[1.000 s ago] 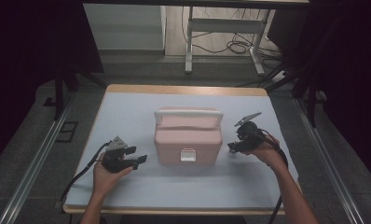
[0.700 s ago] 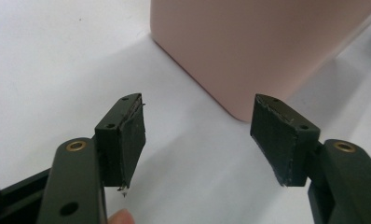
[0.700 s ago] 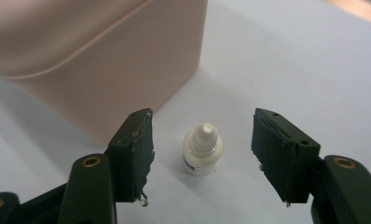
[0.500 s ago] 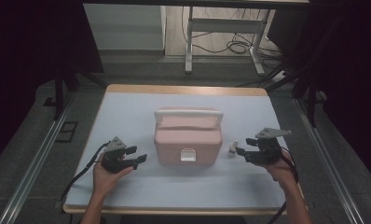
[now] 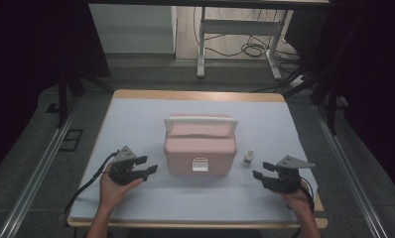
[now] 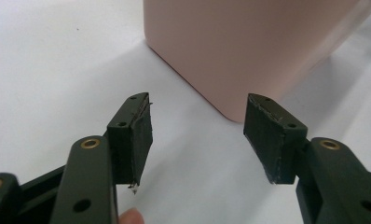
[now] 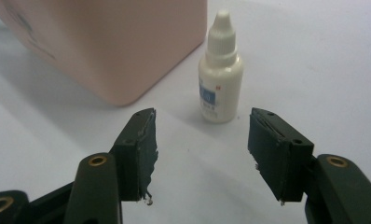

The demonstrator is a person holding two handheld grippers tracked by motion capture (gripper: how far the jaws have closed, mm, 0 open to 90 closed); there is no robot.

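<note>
Print on the small white dropper bottle point(image 7: 220, 74) is too small to be read in the right gripper view; a blue label patch and a red mark are all that can be made out. The pink case point(image 5: 200, 145) is cut off by the frame in both gripper views, where no more than a rounded lower corner is seen. Its white latch point(image 5: 200, 164) and white handle point(image 5: 201, 120) are made out in the high view.

The table point(image 5: 136, 119) is covered by a pale sheet with a wooden edge left showing at the far side. It is surrounded by grey floor, with dark curtains to both sides and a metal stand with loose cables behind.

The bottle is seen standing upright just beside the case's right front corner, apart from it. The right gripper point(image 5: 261, 171) is pointed at it, jaws apart, having just been closing a little, with nothing between them; the bottle is seen beyond the tips. The left gripper point(image 5: 149, 165) is held near the case's left front corner, jaws spread wide and empty after a slight closing
</note>
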